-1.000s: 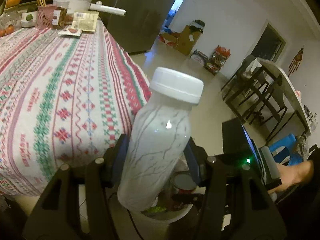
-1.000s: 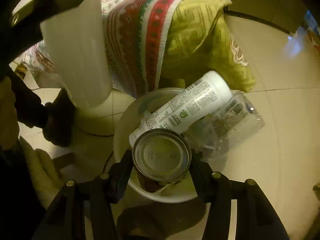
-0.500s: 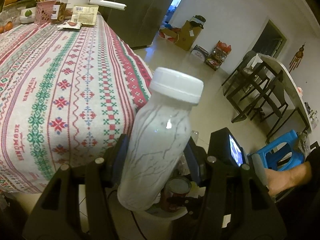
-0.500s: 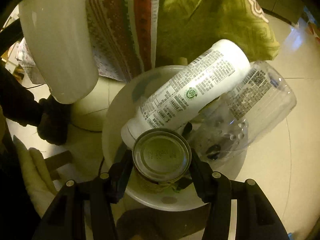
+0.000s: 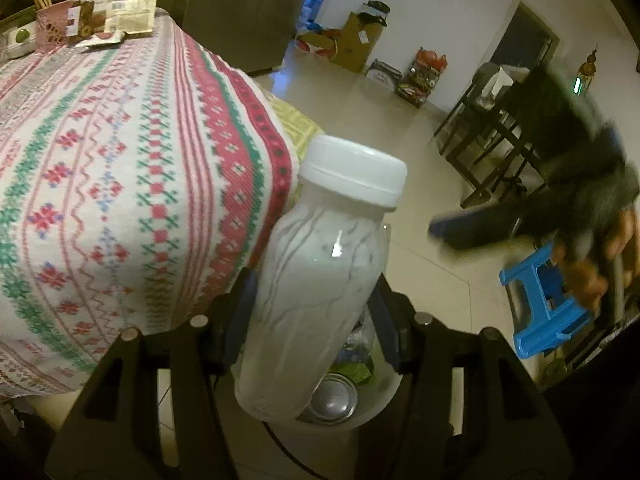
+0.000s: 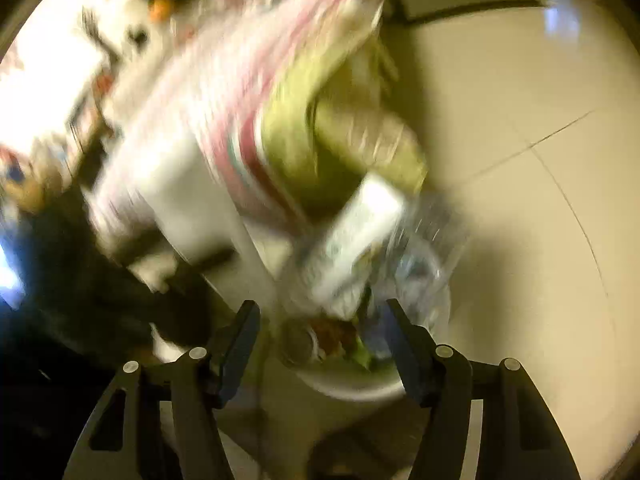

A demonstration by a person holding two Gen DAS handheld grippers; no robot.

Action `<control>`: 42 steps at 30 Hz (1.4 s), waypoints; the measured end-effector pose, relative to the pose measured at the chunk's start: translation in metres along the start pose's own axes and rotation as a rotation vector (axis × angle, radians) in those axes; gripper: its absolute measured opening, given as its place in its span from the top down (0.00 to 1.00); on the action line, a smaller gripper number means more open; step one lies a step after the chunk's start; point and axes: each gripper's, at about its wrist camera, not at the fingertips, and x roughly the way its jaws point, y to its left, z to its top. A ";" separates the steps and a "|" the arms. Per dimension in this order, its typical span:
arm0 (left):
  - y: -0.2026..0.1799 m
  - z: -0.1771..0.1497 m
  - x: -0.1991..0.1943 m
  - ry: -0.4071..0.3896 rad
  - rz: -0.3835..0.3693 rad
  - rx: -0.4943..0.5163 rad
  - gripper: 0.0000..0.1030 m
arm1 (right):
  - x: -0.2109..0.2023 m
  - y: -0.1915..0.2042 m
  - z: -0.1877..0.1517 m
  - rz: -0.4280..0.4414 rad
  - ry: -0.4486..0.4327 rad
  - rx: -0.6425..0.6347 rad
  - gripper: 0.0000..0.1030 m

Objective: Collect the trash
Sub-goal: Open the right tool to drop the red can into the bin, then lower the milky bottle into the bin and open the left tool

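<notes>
Since the earlier frames, the metal can that sat between the right gripper's point(image 6: 318, 344) pads has dropped into the white plastic trash bin point(image 6: 360, 390), and that gripper has lifted away fast enough to blur its whole view; its jaws are opening with nothing between them. Nearest the left camera, the left gripper point(image 5: 312, 312) is clamped on a cloudy white plastic bottle with a white screw cap point(image 5: 316, 304), held tilted just above the bin point(image 5: 384, 396), where the can's round silver end point(image 5: 332, 400) shows under the bottle's base. Beyond lies a table draped in a red, green and white patterned cloth point(image 5: 120, 184), with a white pot and packets at its far end, then pale floor tiles, a blue plastic stool point(image 5: 544, 304) and dark chairs. By my reading, the can's drop is finished and the bottle's turn is next: lower it over the bin and spread the pads. Only the left view shows the bottle sharply, and the right gripper point(image 5: 580, 200) as a dark smear at its right edge; only the right view shows a labelled white bottle point(image 6: 352, 248) and a clear crumpled one already in the bin.
</notes>
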 end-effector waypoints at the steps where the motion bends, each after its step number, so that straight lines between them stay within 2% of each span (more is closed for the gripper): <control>1: -0.001 0.000 0.001 0.004 -0.003 0.000 0.45 | -0.011 0.000 0.005 0.040 -0.043 0.016 0.38; 4: -0.004 -0.001 0.001 0.012 -0.020 0.002 0.45 | -0.019 0.007 0.011 0.124 -0.079 0.034 0.38; 7: -0.009 -0.002 0.001 0.026 -0.039 0.017 0.45 | -0.008 0.018 0.011 0.152 -0.064 0.027 0.38; 13: -0.011 -0.007 0.014 0.053 -0.041 0.018 0.45 | 0.009 0.032 0.012 0.120 -0.023 0.002 0.38; 19: -0.020 -0.010 0.034 0.069 -0.062 0.018 0.46 | -0.009 0.011 0.010 0.130 -0.071 0.068 0.38; 26: -0.032 -0.018 0.064 0.105 -0.091 -0.014 0.47 | -0.020 -0.007 0.005 0.088 -0.105 0.121 0.38; 29: -0.030 -0.016 0.063 0.071 -0.098 -0.068 0.47 | -0.027 -0.017 0.003 0.080 -0.128 0.147 0.38; 32: -0.028 -0.009 0.060 0.009 -0.090 -0.074 0.47 | -0.034 -0.025 0.001 0.076 -0.151 0.170 0.38; 35: -0.018 -0.010 0.071 0.006 -0.053 -0.096 0.48 | -0.037 -0.031 0.000 0.066 -0.161 0.186 0.38; 42: -0.024 -0.010 0.069 0.033 -0.034 -0.064 0.47 | -0.038 -0.038 -0.003 0.044 -0.162 0.199 0.38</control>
